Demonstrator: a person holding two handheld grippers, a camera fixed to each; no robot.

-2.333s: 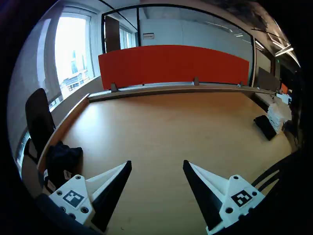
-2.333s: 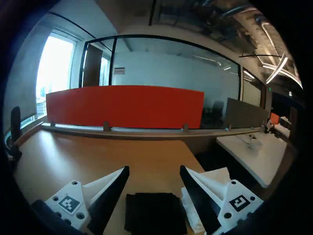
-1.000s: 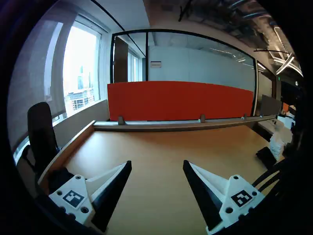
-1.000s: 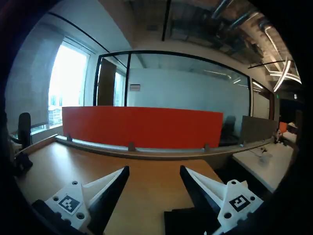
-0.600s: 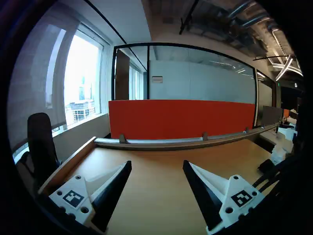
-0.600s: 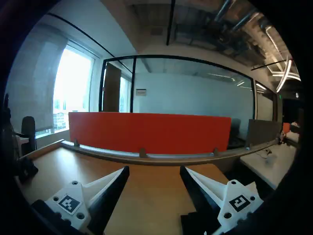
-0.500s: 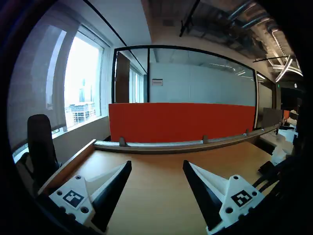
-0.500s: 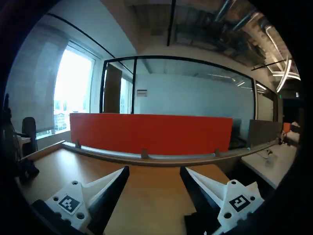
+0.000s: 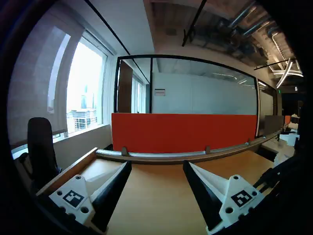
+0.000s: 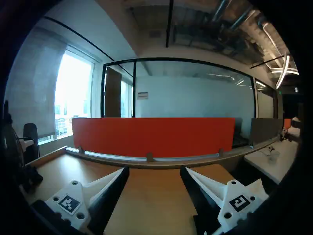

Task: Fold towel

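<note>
Both of your grippers have tipped up and back over the last couple of seconds. The bench (image 9: 156, 203) has shrunk to a strip at the bottom of each view, and the orange screen (image 9: 184, 133) at its far edge now sits mid-picture with ceiling above it.

The left gripper (image 9: 157, 162) holds its jaws wide with nothing between them, only bare wood beyond. The right gripper (image 10: 153, 168) is the same: jaws wide, empty, well clear of the surface. Neither spread has changed.

The dark folded towel lay flat between your right jaws on the near right of the bench a moment ago. It has slipped under the bottom edge of the right gripper view as you rose. At most a dark sliver remains against the right finger, too small to call. I judge it lies just below and ahead of that gripper.

With both jaws free and lifting away, this looks like a release after a fold, not a carry. If another fold is due, you must pitch back down and find an edge first.
</note>
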